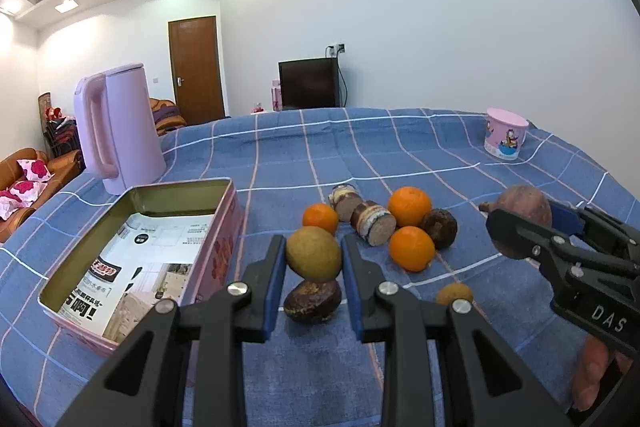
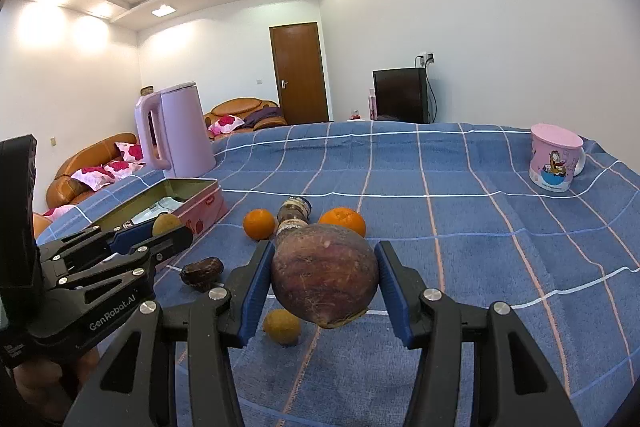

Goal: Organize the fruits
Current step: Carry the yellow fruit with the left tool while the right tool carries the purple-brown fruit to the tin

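Observation:
My left gripper [image 1: 313, 241] is shut on a green-brown kiwi-like fruit [image 1: 313, 255], lifted just above a dark brown fruit [image 1: 313, 301] that lies on the cloth. Left of it sits an open pink tin [image 1: 226, 215] lined with printed paper. Further back lie three oranges [image 1: 409, 206], two cut cane pieces [image 1: 372, 223] and another dark fruit [image 1: 439, 228]. My right gripper [image 2: 324, 247] is shut on a purple sweet potato [image 2: 325, 279], held above the cloth over a small yellow fruit [image 2: 281, 326]. The left gripper [image 2: 160, 233] with its fruit shows at the left, beside the tin [image 2: 210, 205].
A blue checked cloth [image 1: 400, 155] covers the table. A tall pink kettle [image 1: 116, 127] stands behind the tin at the back left. A pink cartoon mug [image 2: 554, 159] stands at the far right. Sofas, a door and a dark screen lie beyond the table.

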Available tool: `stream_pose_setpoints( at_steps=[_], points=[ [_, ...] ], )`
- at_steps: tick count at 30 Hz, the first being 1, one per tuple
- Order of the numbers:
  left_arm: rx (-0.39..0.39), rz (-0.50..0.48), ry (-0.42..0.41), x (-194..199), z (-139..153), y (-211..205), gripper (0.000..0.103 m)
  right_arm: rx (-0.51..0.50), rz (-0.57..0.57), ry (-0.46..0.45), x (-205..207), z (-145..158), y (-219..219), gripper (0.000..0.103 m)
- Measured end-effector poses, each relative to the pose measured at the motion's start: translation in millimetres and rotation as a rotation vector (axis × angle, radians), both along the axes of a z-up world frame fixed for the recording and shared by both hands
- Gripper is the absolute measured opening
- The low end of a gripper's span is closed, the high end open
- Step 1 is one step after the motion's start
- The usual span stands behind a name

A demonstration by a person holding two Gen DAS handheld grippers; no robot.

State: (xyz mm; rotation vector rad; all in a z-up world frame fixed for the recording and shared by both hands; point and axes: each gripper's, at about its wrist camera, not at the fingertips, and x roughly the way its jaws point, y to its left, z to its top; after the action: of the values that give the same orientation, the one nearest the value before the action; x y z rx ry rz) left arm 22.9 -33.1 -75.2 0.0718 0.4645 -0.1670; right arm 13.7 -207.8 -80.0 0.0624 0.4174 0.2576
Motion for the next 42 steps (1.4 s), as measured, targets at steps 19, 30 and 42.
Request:
stream_pose_setpoints(
  at_steps=[19, 30, 42],
  points=[
    [-0.026, 0.097, -0.003, 8, 16, 38, 0.029, 0.045, 0.084, 0.006, 11, 15, 18, 0.053],
    [-0.041, 0.21, 0.021, 30, 20, 96, 0.029, 0.027, 0.203, 0.014, 43, 38, 72, 0.053],
    [-0.042, 0.274, 0.066, 55, 16, 139, 0.029, -0.022, 0.298, 0.033, 73, 43, 132, 0.053]
  ],
)
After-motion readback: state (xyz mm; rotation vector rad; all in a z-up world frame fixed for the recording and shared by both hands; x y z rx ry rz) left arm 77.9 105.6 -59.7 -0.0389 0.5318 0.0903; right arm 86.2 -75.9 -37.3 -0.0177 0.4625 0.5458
